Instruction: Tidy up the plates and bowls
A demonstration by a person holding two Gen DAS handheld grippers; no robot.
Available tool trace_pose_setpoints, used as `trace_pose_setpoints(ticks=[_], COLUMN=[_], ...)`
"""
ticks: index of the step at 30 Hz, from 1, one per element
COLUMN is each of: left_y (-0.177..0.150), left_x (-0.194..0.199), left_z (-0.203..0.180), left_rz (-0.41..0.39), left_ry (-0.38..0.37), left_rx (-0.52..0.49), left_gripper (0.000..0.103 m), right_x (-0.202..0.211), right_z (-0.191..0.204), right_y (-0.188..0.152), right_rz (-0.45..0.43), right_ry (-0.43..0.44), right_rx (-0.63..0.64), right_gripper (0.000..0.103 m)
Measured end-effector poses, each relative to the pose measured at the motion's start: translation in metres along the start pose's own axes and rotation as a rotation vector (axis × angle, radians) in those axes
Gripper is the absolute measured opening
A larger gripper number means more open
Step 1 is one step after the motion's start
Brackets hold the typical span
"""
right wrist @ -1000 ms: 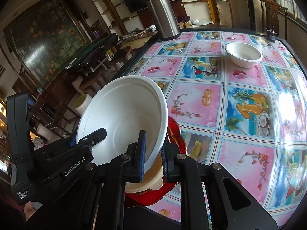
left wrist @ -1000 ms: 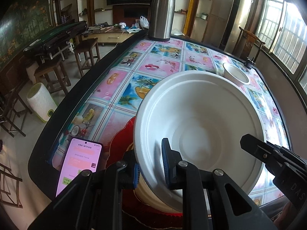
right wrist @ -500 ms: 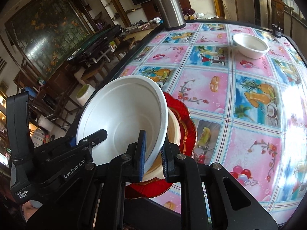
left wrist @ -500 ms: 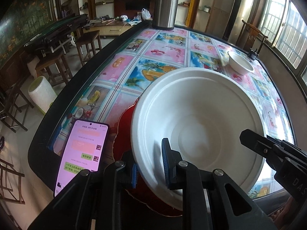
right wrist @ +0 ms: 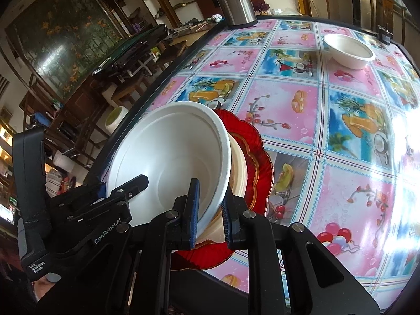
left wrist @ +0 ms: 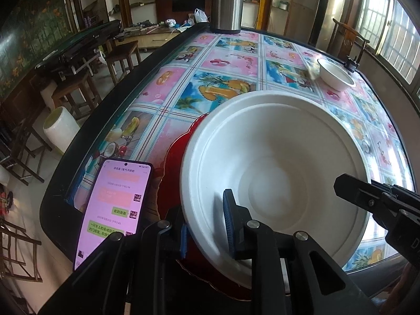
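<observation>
A large white foam bowl [left wrist: 275, 170] [right wrist: 170, 157] is held tilted by its near rim over a stack of cream bowls [right wrist: 239, 168] on a red plate [right wrist: 260, 157] [left wrist: 173, 173]. My left gripper [left wrist: 206, 232] has its pads on either side of the rim's left part, and its jaws are opening. My right gripper [right wrist: 210, 210] is shut on the rim's right part. Each gripper shows in the other's view, the left gripper [right wrist: 126, 186] and the right gripper [left wrist: 367, 197]. A smaller white bowl [left wrist: 336, 76] [right wrist: 349, 50] sits far off on the table.
A lit phone [left wrist: 115, 210] is mounted beside the left gripper. A steel thermos [left wrist: 227, 2] [right wrist: 233, 0] stands at the table's far edge. The round table [right wrist: 341, 210] has a fruit-patterned cloth; stools and a white bin [left wrist: 60, 128] stand on the floor to the left.
Both grippers have sunk with the white bowl, which now sits lower over the cream stack and red plate. The table looks closer in both views.
</observation>
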State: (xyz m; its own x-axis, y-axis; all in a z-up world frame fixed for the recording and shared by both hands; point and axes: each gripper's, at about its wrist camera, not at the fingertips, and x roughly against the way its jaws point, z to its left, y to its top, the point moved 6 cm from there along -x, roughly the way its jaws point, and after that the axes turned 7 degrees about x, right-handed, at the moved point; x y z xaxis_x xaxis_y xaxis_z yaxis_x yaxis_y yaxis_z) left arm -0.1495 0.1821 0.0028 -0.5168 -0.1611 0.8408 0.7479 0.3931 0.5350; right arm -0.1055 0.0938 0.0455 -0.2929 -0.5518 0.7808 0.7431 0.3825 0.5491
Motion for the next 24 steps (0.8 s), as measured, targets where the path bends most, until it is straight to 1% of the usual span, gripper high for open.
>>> trace_pose_setpoints(ticks=[5,7,8,9,15,17,18,20,21,24], left_y=[-0.001,-0.001,0.0,0.001,0.007,0.011,0.015,0.023,0.028,0.043], left_x=[-0.003,-0.002,0.0,0.001,0.008,0.014,0.018,0.027,0.032,0.048], left_z=[0.0,-0.001,-0.001,-0.001,0.0,0.002,0.003,0.003,0.004,0.001], left_rz=[0.0,-0.017,-0.03,-0.043,-0.089,-0.118,-0.134,-0.171,-0.194,-0.253], left_ry=[0.018,0.028,0.034,0.039,0.064,0.071,0.075,0.072,0.07,0.064], left_rx=[-0.018,-0.027,-0.031,-0.034,-0.048,-0.045,-0.042,-0.035,-0.028,-0.017], left_gripper=[0.023,0.026,0.03,0.032,0.033,0.035,0.038,0.056,0.059,0.061], right_x=[0.002,0.005,0.006,0.007,0.02,0.024,0.027,0.032,0.035,0.045], right_z=[-0.002,-0.006,-0.008,-0.009,-0.022,-0.026,-0.029,-0.035,-0.037,-0.042], right_y=[0.002,0.003,0.004,0.004,0.009,0.01,0.011,0.014,0.015,0.019], right_rz=[-0.006,-0.016,-0.021,-0.025,-0.056,-0.069,-0.078,-0.093,-0.103,-0.127], right_ry=[-0.008,-0.025,-0.03,-0.028,-0.025,-0.018,-0.012,-0.013,-0.017,-0.017], right_rx=[-0.006,-0.01,-0.014,-0.02,-0.056,-0.074,-0.086,-0.102,-0.106,-0.117], right_gripper=[0.016,0.02,0.023,0.025,0.026,0.026,0.026,0.026,0.026,0.026])
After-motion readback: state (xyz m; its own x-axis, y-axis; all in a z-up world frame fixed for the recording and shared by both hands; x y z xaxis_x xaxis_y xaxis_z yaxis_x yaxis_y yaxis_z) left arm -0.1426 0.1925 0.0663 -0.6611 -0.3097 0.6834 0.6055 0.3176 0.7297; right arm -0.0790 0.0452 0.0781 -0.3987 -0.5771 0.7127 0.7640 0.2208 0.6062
